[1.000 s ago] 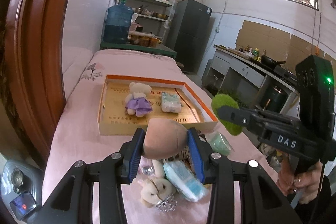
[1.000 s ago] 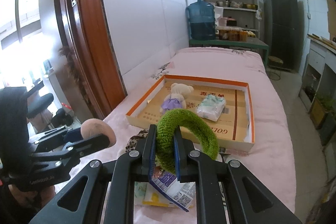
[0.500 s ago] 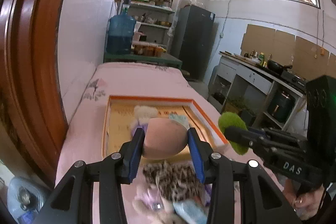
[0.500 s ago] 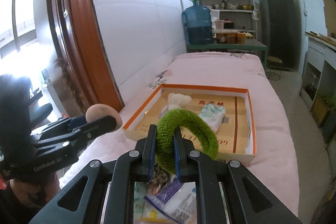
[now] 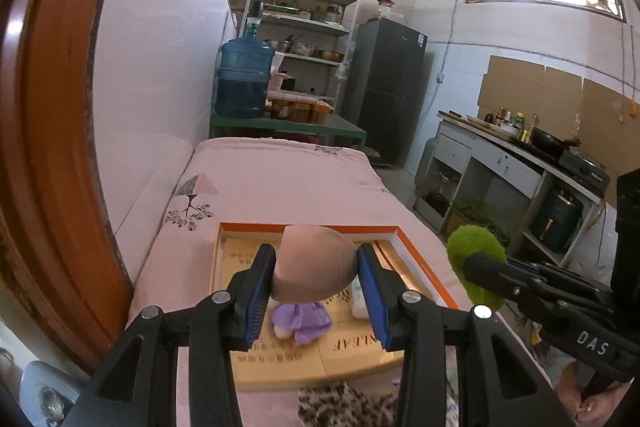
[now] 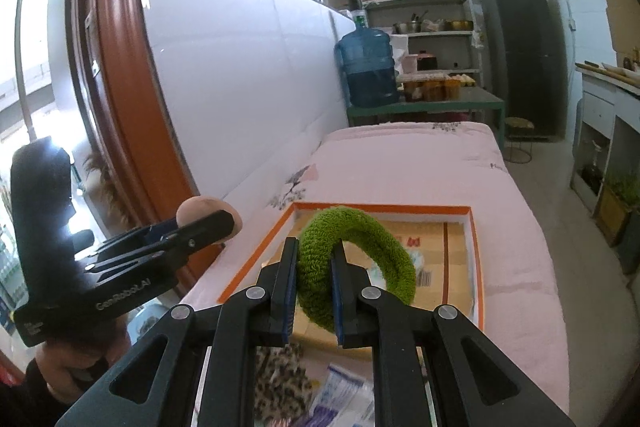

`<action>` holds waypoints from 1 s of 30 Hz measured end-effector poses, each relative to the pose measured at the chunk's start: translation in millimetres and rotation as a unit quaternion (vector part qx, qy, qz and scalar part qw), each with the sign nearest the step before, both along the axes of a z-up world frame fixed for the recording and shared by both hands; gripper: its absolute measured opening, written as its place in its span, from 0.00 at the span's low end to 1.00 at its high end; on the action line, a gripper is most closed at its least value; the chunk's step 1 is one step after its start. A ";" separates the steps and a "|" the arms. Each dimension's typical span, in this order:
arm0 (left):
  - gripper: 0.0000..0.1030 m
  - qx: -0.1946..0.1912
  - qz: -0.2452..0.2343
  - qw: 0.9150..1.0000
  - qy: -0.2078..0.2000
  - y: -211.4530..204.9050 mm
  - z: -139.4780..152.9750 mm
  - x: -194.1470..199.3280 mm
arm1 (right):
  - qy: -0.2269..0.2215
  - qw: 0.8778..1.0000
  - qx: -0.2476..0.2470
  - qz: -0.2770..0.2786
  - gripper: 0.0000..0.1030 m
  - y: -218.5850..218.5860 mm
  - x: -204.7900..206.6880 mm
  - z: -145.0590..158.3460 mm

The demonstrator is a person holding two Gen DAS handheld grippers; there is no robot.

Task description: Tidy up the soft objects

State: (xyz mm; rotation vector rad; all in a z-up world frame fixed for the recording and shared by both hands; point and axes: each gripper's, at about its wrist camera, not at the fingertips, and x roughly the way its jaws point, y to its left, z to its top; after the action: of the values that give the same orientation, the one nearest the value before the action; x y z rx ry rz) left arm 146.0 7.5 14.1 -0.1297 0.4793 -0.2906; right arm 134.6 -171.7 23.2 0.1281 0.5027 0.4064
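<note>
Left gripper [image 5: 316, 277]: clenched on a tan egg-shaped soft toy [image 5: 315, 263], which is pressed between the blue pads and carried above the near part of the tray.
Toy's long axis: laid crosswise, from one pad to the other, with the narrower end toward the right pad.
Right gripper [image 6: 314, 281]: clamped on a green fuzzy ring [image 6: 356, 267]; one side of the loop is pinched and the rest is held out ahead and to the right.
Ring's plane: held nearly upright, its opening faced sideways.
Orange-rimmed tray [image 5: 416, 259]: found ahead of and below both grippers on the pink cover [image 5: 280, 179]; a doll in a purple dress [image 5: 300, 319] is already lodged inside.
Nearer hand: neither is clearly nearer; both loads are judged to hang over the tray's near edge.
Coming move: judged a lowering forward into the tray.
Remaining pile: a leopard-print item [image 6: 280, 383] is left in front of the tray.
</note>
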 end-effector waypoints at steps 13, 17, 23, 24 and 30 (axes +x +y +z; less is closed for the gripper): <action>0.41 -0.013 0.010 1.000 0.023 -3.3 -9.5 56.3 | 0.004 1.000 0.018 -0.003 0.14 -4.1 47.5 -7.0; 0.41 -0.021 0.023 0.999 0.027 3.5 -9.4 74.2 | 0.004 1.000 0.031 -0.002 0.14 -5.9 63.7 -5.6; 0.41 -0.024 0.037 0.999 0.030 6.6 -12.5 94.1 | -0.004 0.999 0.050 -0.003 0.14 -6.2 91.2 -2.0; 0.41 -0.023 0.039 0.999 0.030 6.9 -14.1 95.8 | -0.005 0.999 0.052 -0.003 0.14 -6.5 95.0 -1.1; 0.41 -0.036 0.029 0.998 0.044 13.3 -27.5 105.6 | -0.008 0.998 0.058 -0.011 0.14 -10.7 116.4 -3.3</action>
State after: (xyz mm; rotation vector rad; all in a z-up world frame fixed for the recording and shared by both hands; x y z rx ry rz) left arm 251.7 20.8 -13.3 -0.2270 0.5513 -0.2466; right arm 251.1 -182.4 19.9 0.2424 0.4607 0.4152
